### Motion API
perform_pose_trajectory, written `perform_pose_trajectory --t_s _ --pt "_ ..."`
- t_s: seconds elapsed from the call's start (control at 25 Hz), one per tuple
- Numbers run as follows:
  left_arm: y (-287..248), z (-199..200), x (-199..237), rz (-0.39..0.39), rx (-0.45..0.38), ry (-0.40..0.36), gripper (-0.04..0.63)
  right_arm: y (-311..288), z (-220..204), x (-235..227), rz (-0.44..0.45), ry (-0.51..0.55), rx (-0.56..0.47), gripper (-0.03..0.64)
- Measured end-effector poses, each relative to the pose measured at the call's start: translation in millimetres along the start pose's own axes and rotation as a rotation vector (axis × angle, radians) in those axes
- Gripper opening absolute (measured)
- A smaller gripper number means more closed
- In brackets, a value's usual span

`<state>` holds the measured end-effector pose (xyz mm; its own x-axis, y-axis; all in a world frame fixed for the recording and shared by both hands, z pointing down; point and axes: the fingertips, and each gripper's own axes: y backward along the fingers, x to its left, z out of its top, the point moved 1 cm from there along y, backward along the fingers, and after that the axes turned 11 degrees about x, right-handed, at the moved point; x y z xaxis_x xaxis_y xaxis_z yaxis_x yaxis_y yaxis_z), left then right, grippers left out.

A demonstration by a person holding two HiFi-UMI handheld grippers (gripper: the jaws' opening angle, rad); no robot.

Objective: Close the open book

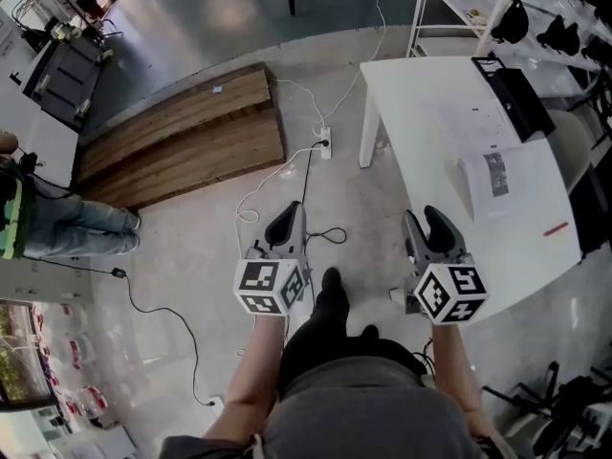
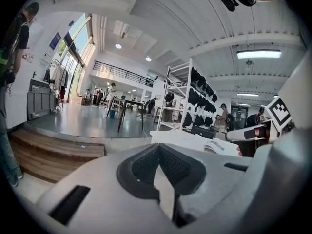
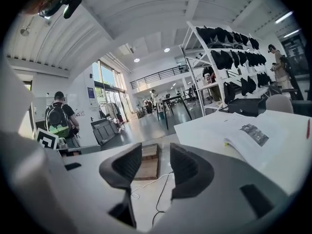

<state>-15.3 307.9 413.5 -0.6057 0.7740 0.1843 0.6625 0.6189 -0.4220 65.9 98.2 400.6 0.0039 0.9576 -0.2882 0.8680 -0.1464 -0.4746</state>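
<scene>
Book (image 1: 488, 173) lies open on the white counter (image 1: 411, 113), well ahead. My right gripper (image 1: 432, 226) has its jaws apart and empty; my left gripper (image 1: 284, 224) has its jaws together. Light, floppy pages, probably softcover — grab the outer cover edge, not one sheet.

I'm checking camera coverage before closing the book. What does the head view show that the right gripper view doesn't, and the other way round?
Head view only: the person's legs and the right gripper from above, with its marker cube, over the floor short of the white table.

Right gripper view only: the ceiling, and that gripper's tongs seen from behind, apart, with nothing between them.

Both: the open book lying flat on the table, and the wooden platform on the floor.
</scene>
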Motion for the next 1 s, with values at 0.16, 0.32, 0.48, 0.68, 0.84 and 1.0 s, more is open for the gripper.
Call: perform_pose_trajectory --t_s 0.16,0.32,0.48,0.68,0.84,1.0 --pt "-26 15 24 -0.033 0.002 -0.002 0.006 -27 12 1 -0.029 -0.038 0.01 0.19" --pt "-49 29 39 -0.074 -0.004 -0.013 0.006 -47 24 -4 -0.063 -0.082 0.005 0.192" --pt "-72 40 54 -0.082 0.003 -0.026 0.006 -62 31 -10 -0.092 -0.126 -0.005 0.207" --pt "-103 50 53 -0.131 0.025 -0.04 0.006 -70 40 -27 -0.135 -0.183 -0.025 0.209" --pt "-136 57 33 -0.196 0.046 -0.071 0.006 -70 46 -51 -0.182 -0.232 -0.056 0.209" --pt "-169 67 7 -0.269 0.061 -0.115 0.006 -68 52 -78 -0.235 -0.277 -0.08 0.209"
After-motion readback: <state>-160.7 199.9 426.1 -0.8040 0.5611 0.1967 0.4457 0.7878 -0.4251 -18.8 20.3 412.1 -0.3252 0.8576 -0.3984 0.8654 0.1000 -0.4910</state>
